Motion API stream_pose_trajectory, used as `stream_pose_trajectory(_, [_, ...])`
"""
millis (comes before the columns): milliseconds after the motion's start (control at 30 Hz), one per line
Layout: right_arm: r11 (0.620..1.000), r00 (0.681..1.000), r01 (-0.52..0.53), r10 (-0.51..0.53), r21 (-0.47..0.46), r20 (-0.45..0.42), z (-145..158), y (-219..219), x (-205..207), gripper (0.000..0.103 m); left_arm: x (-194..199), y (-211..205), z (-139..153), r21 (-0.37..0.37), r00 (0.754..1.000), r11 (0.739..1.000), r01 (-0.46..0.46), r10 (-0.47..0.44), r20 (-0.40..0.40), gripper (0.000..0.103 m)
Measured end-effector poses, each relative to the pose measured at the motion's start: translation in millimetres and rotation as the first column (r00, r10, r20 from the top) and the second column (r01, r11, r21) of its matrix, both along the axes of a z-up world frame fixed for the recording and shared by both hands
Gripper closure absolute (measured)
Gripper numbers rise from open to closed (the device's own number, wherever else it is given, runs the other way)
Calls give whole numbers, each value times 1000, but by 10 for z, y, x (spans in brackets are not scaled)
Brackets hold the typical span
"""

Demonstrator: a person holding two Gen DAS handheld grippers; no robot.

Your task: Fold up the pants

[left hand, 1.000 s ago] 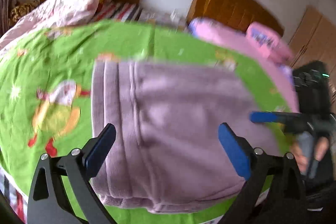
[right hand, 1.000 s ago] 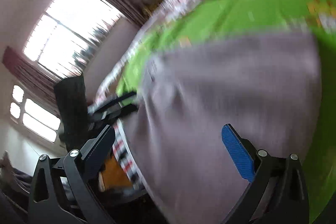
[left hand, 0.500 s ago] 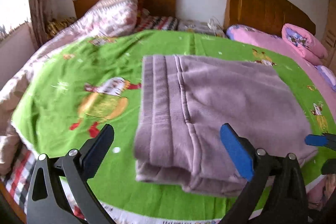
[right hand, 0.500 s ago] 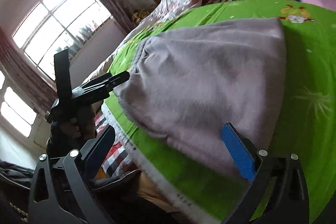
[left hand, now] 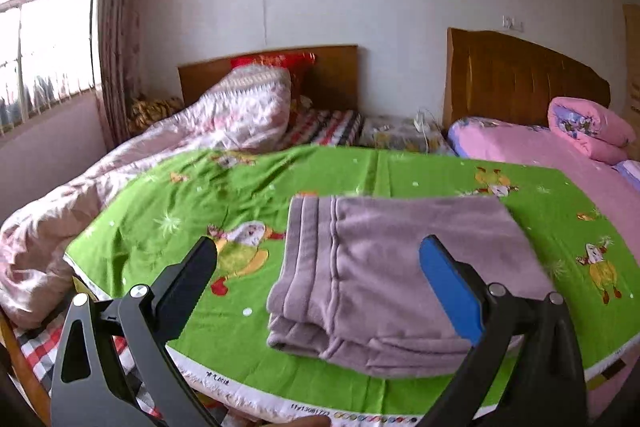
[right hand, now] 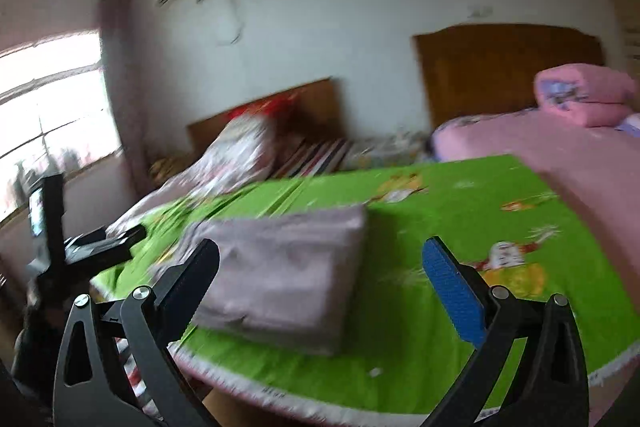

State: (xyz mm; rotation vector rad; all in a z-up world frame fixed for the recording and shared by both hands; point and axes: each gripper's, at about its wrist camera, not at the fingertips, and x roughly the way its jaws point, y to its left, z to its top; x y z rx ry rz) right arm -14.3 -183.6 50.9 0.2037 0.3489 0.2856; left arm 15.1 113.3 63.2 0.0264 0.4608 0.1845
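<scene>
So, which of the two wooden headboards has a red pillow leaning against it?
The lower headboard on the left, nearer the window. The red pillow stands against it behind the patterned quilt. The taller headboard on the right has only pink bedding before it.

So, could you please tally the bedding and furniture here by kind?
Folded mauve pants: 1
Green cartoon sheet: 1
Wooden headboards: 2
Rolled pink quilt: 1
Floral duvet: 1
Red pillow: 1
Total: 7
</scene>
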Motion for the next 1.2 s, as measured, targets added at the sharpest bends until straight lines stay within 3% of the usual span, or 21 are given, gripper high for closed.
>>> stream_pose_trajectory(100, [999, 999, 41, -41, 26, 13, -60, -13, -39, 4, 6, -158, -32, 63, 999, 998, -26, 28, -23, 2])
stream_pose_trajectory(267, [999, 999, 50, -50, -8, -6, -182, 58, -36, 4, -16, -353, -123, 55, 998, 998, 28, -26, -49, 2])
stream_pose_trajectory(633, [996, 998, 58, -56, -75, 35, -175, 111, -158, 4, -58, -641, -309, 32, 989, 994, 108, -104, -107, 2])
stream_pose_trajectory(1200, [989, 1000, 1, 1, -148, 11, -214, 222, -133, 4, -74, -634, -408, -30, 983, 993, 117, -120, -141, 2])
